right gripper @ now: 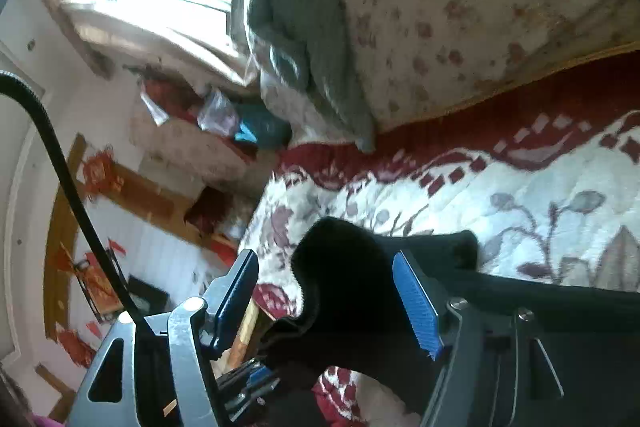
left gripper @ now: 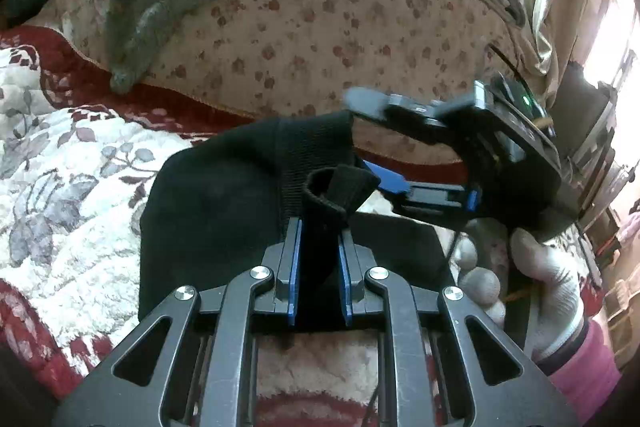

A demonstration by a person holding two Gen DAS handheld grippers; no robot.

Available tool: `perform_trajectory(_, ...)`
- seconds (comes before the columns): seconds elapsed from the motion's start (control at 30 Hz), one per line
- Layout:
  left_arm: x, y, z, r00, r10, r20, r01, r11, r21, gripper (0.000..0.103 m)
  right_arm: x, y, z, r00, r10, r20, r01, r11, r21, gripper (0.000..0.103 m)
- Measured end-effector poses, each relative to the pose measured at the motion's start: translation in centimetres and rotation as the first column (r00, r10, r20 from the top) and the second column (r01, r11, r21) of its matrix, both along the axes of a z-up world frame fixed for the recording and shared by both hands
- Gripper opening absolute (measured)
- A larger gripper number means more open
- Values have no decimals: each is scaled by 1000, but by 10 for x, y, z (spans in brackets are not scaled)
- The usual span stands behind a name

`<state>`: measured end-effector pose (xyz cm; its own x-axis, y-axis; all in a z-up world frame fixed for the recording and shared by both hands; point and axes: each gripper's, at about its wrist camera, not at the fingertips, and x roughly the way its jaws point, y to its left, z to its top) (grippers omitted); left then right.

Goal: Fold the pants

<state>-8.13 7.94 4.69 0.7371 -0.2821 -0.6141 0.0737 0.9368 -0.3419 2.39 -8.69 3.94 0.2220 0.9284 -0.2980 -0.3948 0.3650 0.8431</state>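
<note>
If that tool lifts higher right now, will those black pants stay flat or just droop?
Probably droop: the black pants already sag and bunch where the left gripper pinches them. They look soft, so likely light. The ribbed waistband seems grippy, so slipping looks unlikely.

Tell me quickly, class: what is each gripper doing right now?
Left gripper: shut on the black pants.
Right gripper: open, with its jaws spread around a fold of the pants but not clamping it.

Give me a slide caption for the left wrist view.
Left claw pinches black pants above the floral blanket.
</note>
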Motion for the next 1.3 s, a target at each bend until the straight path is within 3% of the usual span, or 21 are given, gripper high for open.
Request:
perform_trajectory(0.03, -1, -3, -1, 1000, -4, -6, 4, 1000, 4, 15, 1, 9, -2, 999, 31, -8, -32, 999, -18, 61)
perform_trajectory(0.07, -1, -5, -2, 1000, -8, -9, 8, 1000, 6, 15, 2, 16, -4, 999, 47, -14, -47, 998, -34, 38)
perform_trajectory(0.1, -2, -7, -2, 1000, -7, -10, 7, 1000, 13, 15, 1, 19, -7, 999, 49, -12, -49, 998, -48, 28)
perform_trajectory(0.17, -3, -9, 0, 1000, -13, -12, 14, 1000, 10, 15, -2, 20, -5, 999, 42, 24, -40, 995, -87, 19)
perform_trajectory(0.23, -4, -16, 7, 999, -47, -6, 46, 999, -6, 15, -7, 9, 0, 998, 36, 56, -32, 997, -68, 18)
perform_trajectory(0.37, -5, -47, 24, 992, -124, 37, 124, 992, 5, 15, -14, -28, 16, 995, -5, 103, 12, 998, -65, 18)
perform_trajectory(0.53, 3, -94, 21, 978, -207, 17, 207, 978, -6, 15, -22, -79, 23, 988, -69, 138, 85, 990, -113, 18)
perform_trajectory(0.77, 14, -161, -13, 942, -331, -52, 332, 943, 13, 15, -22, -137, -27, 973, -210, 100, 230, 930, -287, 18)
perform_trajectory(0.87, 15, -178, -23, 934, -351, -62, 354, 933, 62, 15, -18, -145, -53, 969, -240, 59, 247, 923, -296, 18)
perform_trajectory(0.97, 17, -168, -25, 930, -353, -101, 358, 933, 33, 15, -20, -144, -58, 966, -244, 86, 259, 914, -314, 18)
perform_trajectory(1.07, 12, -141, -7, 944, -322, -74, 325, 945, 34, 15, -23, -145, -51, 962, -251, 103, 271, 907, -322, 21)
perform_trajectory(1.13, 11, -118, 6, 957, -287, -47, 289, 956, 40, 27, -28, -150, -47, 957, -278, 85, 291, 904, -314, 30)
perform_trajectory(1.17, 10, -108, 11, 963, -269, -36, 270, 961, 50, 34, -30, -155, -45, 951, -300, 73, 308, 905, -293, 46)
perform_trajectory(1.2, 8, -93, 17, 970, -242, -20, 243, 968, 61, 48, -34, -158, -42, 946, -318, 66, 324, 907, -270, 52)
perform_trajectory(1.23, 8, -83, 19, 975, -223, -10, 223, 973, 64, 55, -39, -162, -39, 941, -332, 62, 336, 909, -246, 55)
perform_trajectory(1.3, 7, -63, 22, 985, -171, 10, 170, 982, 88, 55, -50, -165, -32, 939, -338, 65, 344, 917, -203, 55)
